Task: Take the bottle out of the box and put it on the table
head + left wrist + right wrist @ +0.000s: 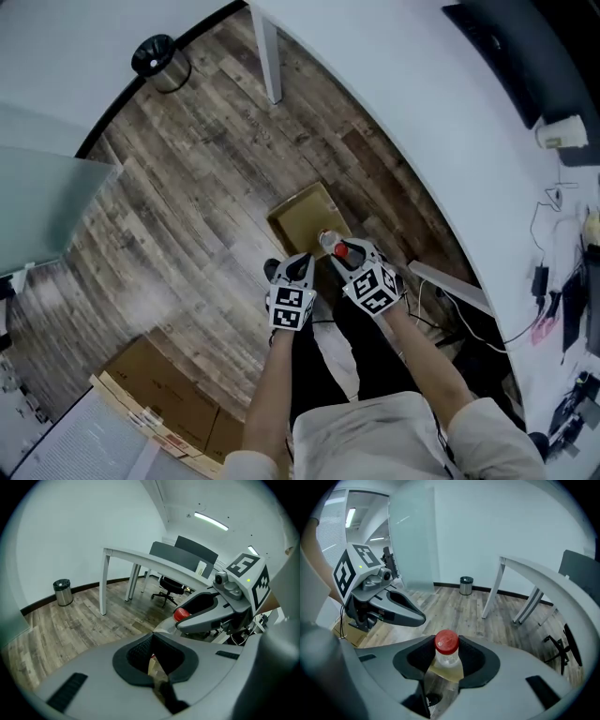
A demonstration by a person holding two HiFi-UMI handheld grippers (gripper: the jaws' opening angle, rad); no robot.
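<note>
Right tongs clamp bottle at the neck, red cap up, above box on floor. Left tongs are closed and empty, just beside.

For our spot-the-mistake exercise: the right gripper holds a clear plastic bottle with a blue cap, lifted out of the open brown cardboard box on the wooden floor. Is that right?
Not quite. The cap is red, not blue, as the right gripper view shows. The rest stands: the right gripper holds the clear plastic bottle, lifted out of the open brown cardboard box on the wooden floor.
</note>
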